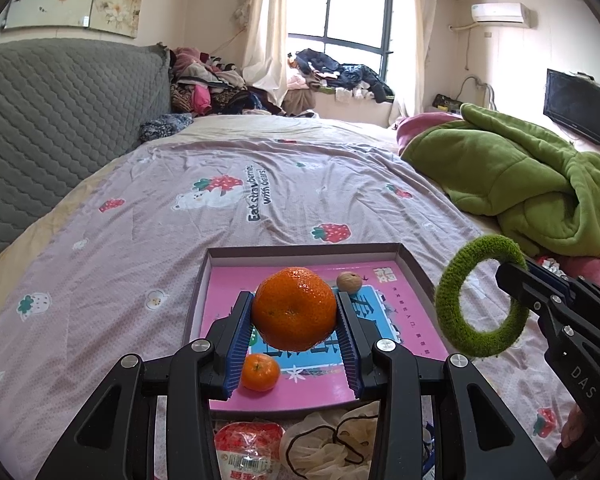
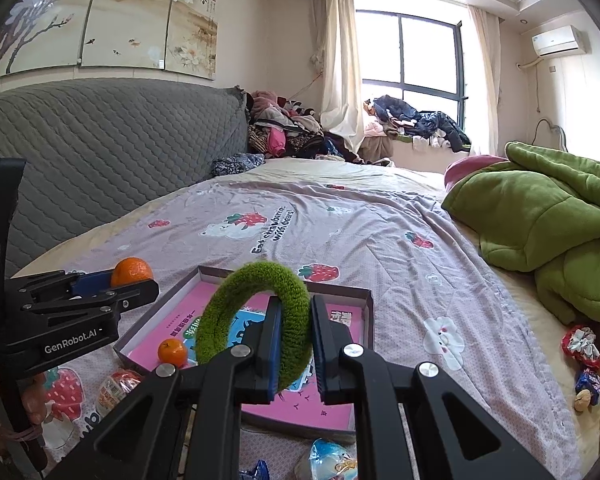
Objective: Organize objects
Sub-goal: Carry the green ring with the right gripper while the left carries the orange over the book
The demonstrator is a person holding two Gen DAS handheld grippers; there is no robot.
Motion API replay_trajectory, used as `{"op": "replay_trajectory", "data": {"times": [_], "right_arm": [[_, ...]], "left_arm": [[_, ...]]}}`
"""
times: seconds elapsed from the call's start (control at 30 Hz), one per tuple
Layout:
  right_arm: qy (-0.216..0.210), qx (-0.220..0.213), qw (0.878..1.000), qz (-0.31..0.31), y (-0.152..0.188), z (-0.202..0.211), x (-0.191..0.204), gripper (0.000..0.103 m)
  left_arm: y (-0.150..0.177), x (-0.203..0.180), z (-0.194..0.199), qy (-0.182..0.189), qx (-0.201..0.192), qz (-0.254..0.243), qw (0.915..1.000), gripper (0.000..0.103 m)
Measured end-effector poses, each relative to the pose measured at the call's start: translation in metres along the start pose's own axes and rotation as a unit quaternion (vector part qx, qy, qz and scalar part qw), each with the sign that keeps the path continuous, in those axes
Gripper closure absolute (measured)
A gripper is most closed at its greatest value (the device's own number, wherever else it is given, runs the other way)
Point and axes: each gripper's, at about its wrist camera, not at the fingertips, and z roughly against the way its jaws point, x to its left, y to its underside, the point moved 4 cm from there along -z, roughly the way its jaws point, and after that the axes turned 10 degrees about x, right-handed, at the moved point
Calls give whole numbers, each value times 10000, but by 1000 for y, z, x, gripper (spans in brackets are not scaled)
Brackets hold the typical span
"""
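Observation:
My left gripper (image 1: pixel 294 316) is shut on a large orange (image 1: pixel 294 308), held above a shallow box (image 1: pixel 300 251) with a pink printed bottom on the bed. In the box lie a small orange (image 1: pixel 260 372) and a walnut (image 1: pixel 350 282). My right gripper (image 2: pixel 292 336) is shut on a fuzzy green ring (image 2: pixel 256 312), held over the box (image 2: pixel 340 292). The right wrist view shows the left gripper (image 2: pixel 112 284) at the left with the large orange (image 2: pixel 131 271), and the small orange (image 2: pixel 173 351) in the box. The left wrist view shows the ring (image 1: pixel 480 296) at the right.
A red-wrapped snack (image 1: pixel 246 446) and a mesh bag (image 1: pixel 332 440) lie in front of the box. A green quilt (image 1: pixel 520 180) is heaped at the right, a grey headboard (image 1: pixel 60 120) stands at the left. More wrapped snacks (image 2: pixel 584 356) lie at the bed's right edge.

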Motion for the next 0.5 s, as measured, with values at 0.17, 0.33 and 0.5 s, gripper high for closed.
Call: {"op": "replay_trajectory", "data": {"times": [0.17,0.33,0.5], "right_arm": [[8,52,10000,-11,0,-5,-1,89],[30,127,9999,8,2,-14,-2,89],[75,281,9996,-24,8,-29,-4,89]], "left_arm": [[2,-2,-6,7,14,41,10000,62],[4,-7,-14,44,111,-11,9999,62],[6,-10,-33,66,360,-22,9993,62]]}}
